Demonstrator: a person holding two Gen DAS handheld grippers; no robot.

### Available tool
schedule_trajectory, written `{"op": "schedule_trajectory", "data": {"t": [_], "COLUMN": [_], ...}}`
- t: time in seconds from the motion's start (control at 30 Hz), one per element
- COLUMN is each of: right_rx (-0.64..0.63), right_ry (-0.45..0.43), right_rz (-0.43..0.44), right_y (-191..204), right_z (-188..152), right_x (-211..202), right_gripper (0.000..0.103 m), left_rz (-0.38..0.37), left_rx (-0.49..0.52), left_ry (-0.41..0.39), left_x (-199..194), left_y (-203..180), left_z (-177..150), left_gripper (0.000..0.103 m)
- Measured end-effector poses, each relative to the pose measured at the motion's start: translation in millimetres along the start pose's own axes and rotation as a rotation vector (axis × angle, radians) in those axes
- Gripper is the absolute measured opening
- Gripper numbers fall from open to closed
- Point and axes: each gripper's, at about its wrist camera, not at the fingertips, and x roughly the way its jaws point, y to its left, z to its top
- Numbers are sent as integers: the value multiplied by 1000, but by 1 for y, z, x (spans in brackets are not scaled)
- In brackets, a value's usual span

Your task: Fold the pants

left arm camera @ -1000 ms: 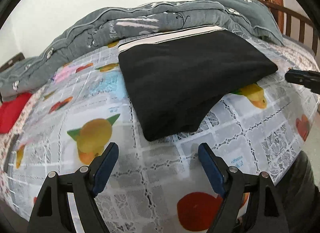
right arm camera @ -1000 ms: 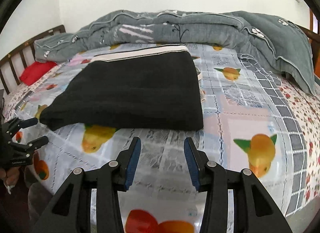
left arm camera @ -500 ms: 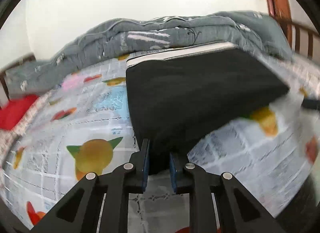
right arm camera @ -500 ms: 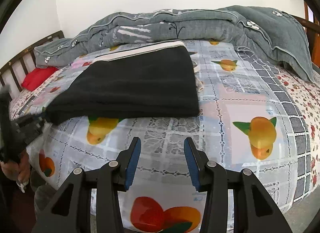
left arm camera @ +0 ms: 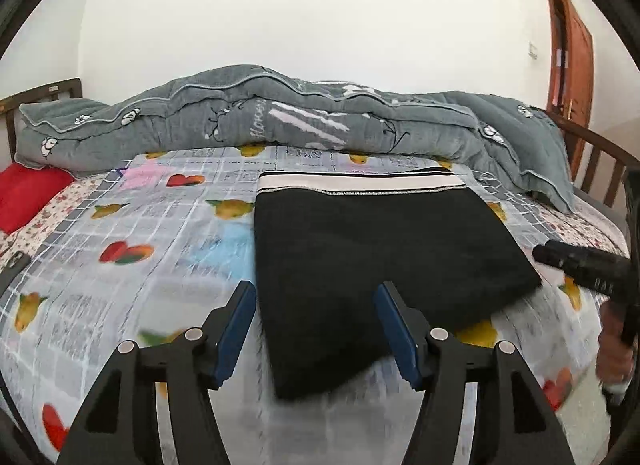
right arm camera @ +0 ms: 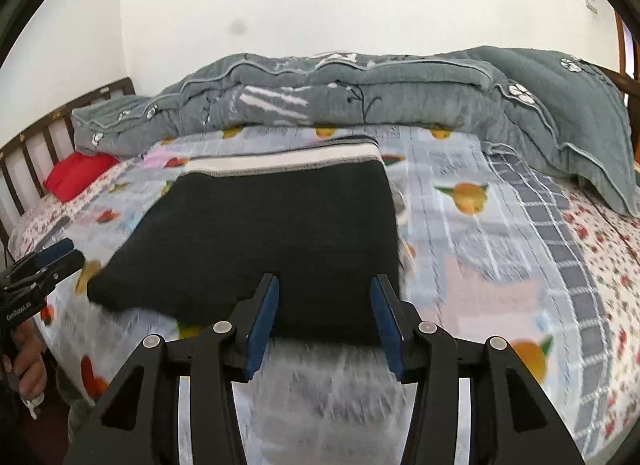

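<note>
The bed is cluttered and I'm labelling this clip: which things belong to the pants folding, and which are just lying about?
Part of the job:
- black pants, folded, white waistband at the far end
- left gripper, open at their near edge
- right gripper, open at their near edge

Lying about:
- grey quilt bunched behind
- red pillow
- fruit-print sheet underneath

Both tongs, left (left arm camera: 316, 329) and right (right arm camera: 325, 319), gape wide, holding nothing.

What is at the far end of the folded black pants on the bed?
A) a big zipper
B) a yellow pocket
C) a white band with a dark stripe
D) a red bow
C: the black pants end in a white band with a dark stripe, nearest the gray quilt.
</note>
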Motion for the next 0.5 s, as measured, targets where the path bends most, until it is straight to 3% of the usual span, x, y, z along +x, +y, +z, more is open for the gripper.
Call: {"op": "schedule_trajectory", "data": {"t": [0.1, 0.13, 0.17, 0.23, 0.33, 0.4, 0.5], "right_rx": [-28, -37, -41, -54, -110, -112, -85], "right_ry": [71, 114, 150, 137, 189, 212, 106], "right_rz": [-38, -52, -54, -50, -34, 11, 23], "right_y": [-1, -2, -4, -5, -3, -7, -18], "right_z": [-2, -6, -11, -19, -10, 2, 31], "right_x": [34, 48, 59, 61, 60, 58, 50], "right_gripper": [48, 47, 48, 48, 48, 48, 49], "left_rz": [2, -5, 9, 10, -52, -77, -47], "left_rx": [10, 28, 63, 106, 33, 0, -37], "left_ry": [128, 176, 174, 161, 189, 157, 96], "left_x": [39, 52, 58, 57, 55, 54, 59], "left_y": [-8, -11, -15, -21, -6, 6, 16], "left_z": [-10, -18, -26, -28, -14, -2, 22], "left_gripper": [61, 68, 73, 73, 73, 75, 75]}}
